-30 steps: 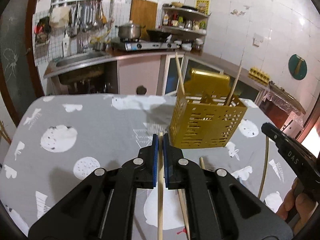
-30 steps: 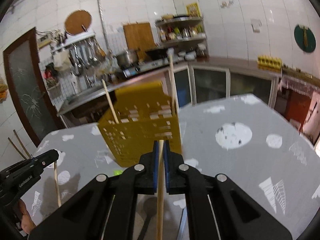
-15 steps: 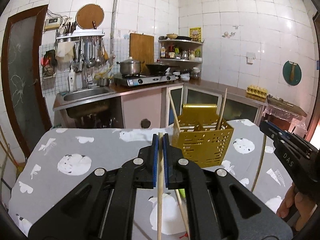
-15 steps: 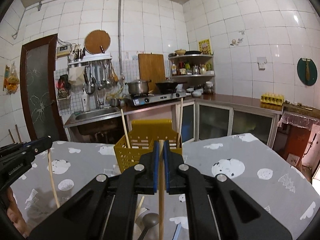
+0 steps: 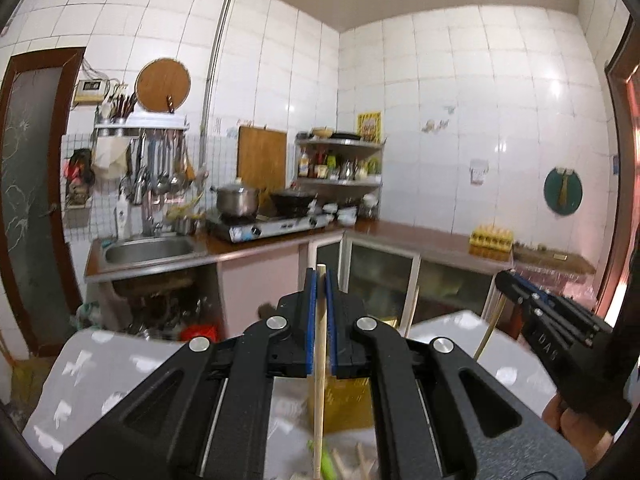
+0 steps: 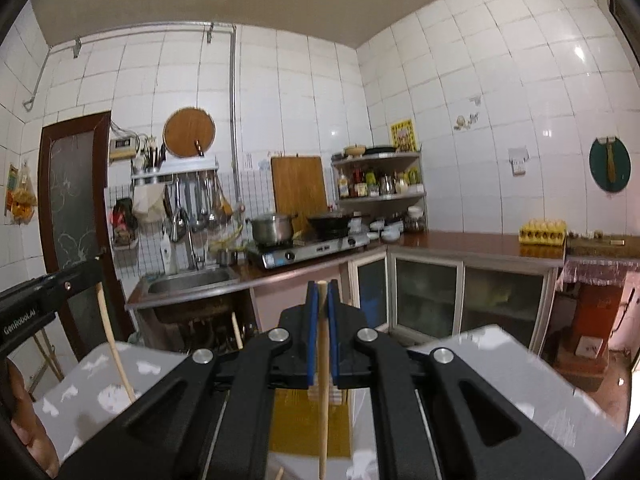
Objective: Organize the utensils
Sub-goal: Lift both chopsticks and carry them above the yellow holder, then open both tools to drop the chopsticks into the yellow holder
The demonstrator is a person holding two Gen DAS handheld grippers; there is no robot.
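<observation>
Held a pale wooden chopstick (image 5: 319, 364) upright in the clamped left gripper (image 5: 319, 280), another chopstick (image 6: 322, 376) pinched in the right gripper (image 6: 321, 288), both pointing roughly level.

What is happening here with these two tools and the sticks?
A person holds a tool in each hand over a table with a grey patterned cloth. The left tool is shut on a wooden chopstick, and the right tool is shut on another chopstick. Both chopsticks hang down above the yellow utensil basket, which already holds other chopsticks. Neither has been put in yet.
</observation>
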